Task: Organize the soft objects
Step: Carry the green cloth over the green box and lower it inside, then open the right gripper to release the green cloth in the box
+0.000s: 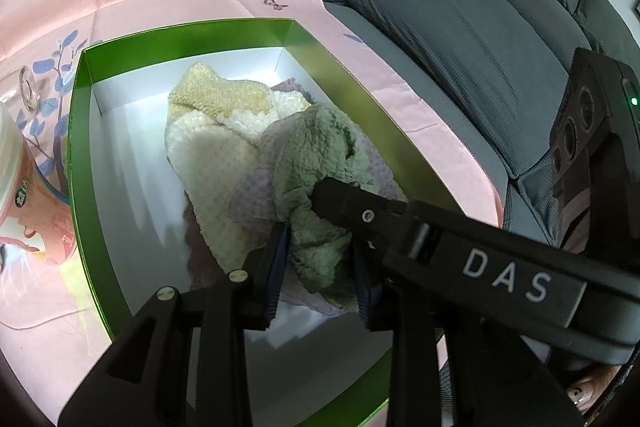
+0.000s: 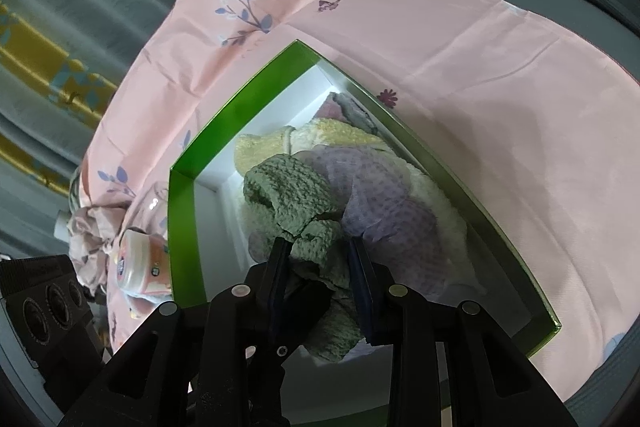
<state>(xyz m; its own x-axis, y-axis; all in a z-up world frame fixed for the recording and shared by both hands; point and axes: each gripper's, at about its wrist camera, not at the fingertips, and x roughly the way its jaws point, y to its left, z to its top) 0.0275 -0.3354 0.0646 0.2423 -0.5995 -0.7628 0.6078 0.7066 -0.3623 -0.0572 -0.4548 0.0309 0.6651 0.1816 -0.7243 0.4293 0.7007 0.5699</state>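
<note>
green box (image 1: 82, 155) holding fluffy cloths, both grippers clamped on green cloth (image 1: 316, 147)

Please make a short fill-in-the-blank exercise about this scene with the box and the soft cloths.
1. The fluffy cloths lie inside a box whose outer walls are ____.
2. Both tongs, left and right, have the ____ cloth between their fingers.
3. The box stands on a ____ sheet printed with blue leaves.

Missing words: green; green; pink
</note>
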